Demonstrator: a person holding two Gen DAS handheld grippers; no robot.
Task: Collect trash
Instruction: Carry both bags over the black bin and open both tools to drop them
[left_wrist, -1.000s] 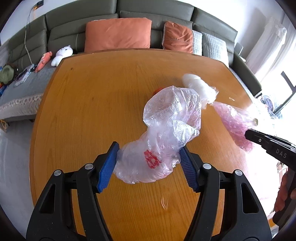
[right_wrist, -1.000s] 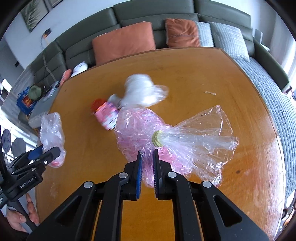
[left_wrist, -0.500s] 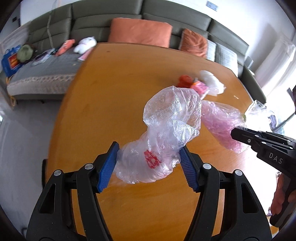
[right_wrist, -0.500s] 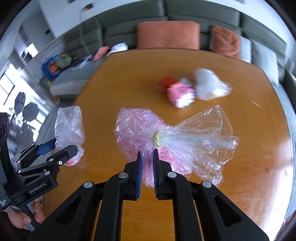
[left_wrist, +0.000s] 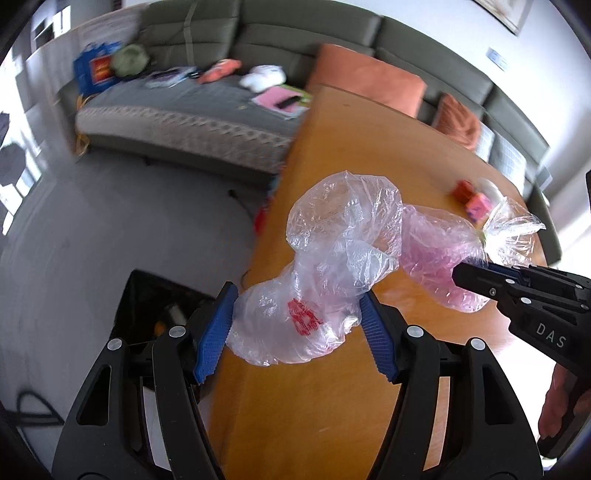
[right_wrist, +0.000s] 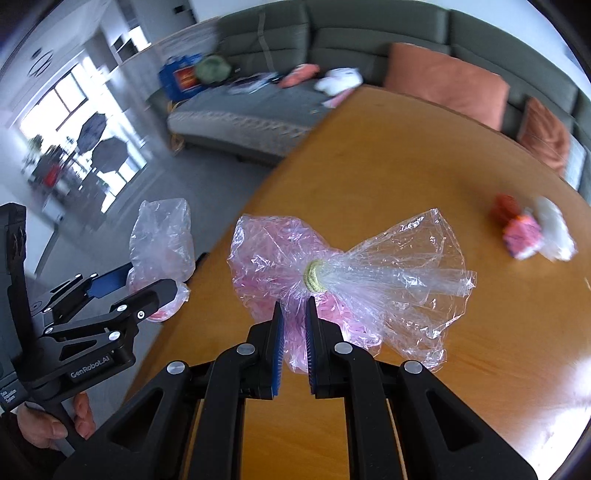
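Left gripper (left_wrist: 297, 325), fingers closed on a clear crumpled bag (left_wrist: 332, 269) held over the worktop (left_wrist: 388, 155) edge above a black bin (left_wrist: 155, 306); right gripper (right_wrist: 293, 325), fingers clamped on a pink-filled bag (right_wrist: 280, 258) above the worktop.

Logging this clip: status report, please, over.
Left hand-held gripper shut on clear bag. Right hand-held gripper shut on pink-filled bag. Black bin below left; path open.

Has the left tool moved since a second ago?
Yes. The left tool, shut on the clear bag, swung left: the table edge, floor and black bin now show.
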